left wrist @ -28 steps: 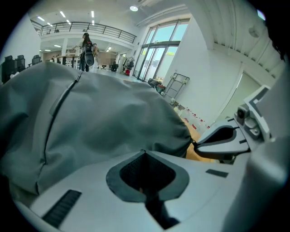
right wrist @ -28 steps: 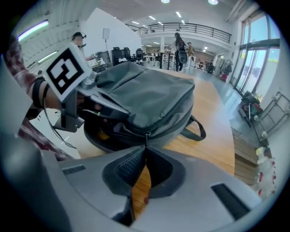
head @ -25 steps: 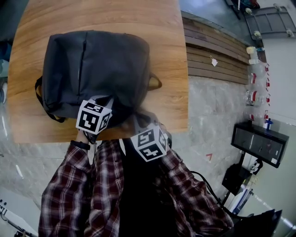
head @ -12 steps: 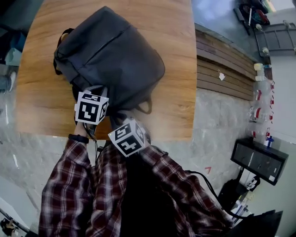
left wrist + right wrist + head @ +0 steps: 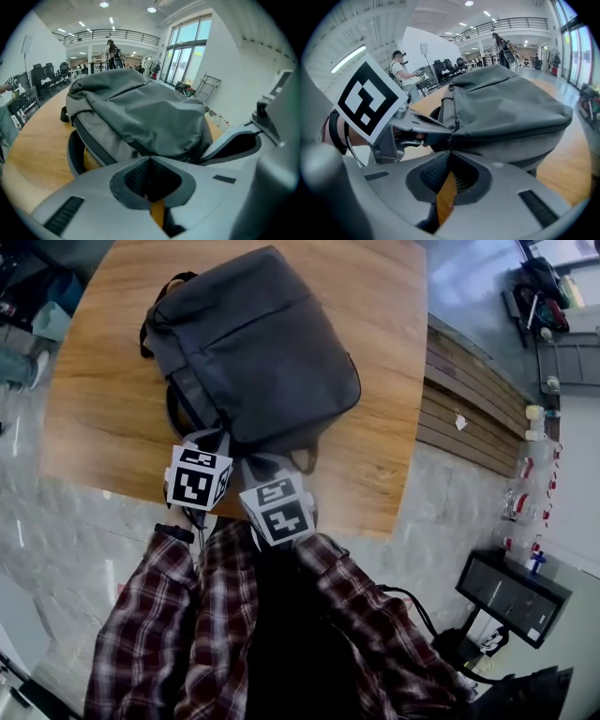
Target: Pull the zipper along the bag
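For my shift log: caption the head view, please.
Left hand-held gripper and right hand-held gripper, jaws shut, pinch the near edge of a grey backpack on a wooden table.

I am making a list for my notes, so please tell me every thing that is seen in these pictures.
backpack: one, dark grey, lying on the table
table: one, light wood, under the backpack
floor: grey stone, around the table
wooden slats: brown, right of the table
left gripper: one, grey, jaws closed on the backpack's near edge
right gripper: one, grey, jaws closed on the same edge
sleeves: two, red plaid, bottom of head view
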The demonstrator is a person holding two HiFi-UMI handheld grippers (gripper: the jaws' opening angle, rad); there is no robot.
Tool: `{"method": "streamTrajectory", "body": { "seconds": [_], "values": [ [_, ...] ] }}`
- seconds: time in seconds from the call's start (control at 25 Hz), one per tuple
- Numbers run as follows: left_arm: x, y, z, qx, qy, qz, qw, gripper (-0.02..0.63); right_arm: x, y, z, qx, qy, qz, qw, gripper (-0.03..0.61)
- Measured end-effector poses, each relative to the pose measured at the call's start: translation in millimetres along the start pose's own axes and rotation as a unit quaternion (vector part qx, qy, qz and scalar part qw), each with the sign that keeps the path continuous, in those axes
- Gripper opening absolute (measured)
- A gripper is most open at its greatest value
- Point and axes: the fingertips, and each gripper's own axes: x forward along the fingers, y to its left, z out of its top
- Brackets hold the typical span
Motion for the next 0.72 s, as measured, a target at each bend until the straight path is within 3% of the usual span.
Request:
{"method": "streamTrajectory", "body": {
  "seconds": [0.48,0.72],
  "values": [
    [1.4,-17.6,-6.9,-0.020,-0.021,-0.022,0.9993,0.008,-43.1,-61.0,-18.7,-0.110,0.019,-0.082,0.990,0.014],
    [8.2,-25.3,0.2,-0.039,-0.020,-0.047,0.9979,0.008,-56.5,-114.1,-5.7,-0.109,0.015,-0.116,0.987,0.018]
  ]
}}
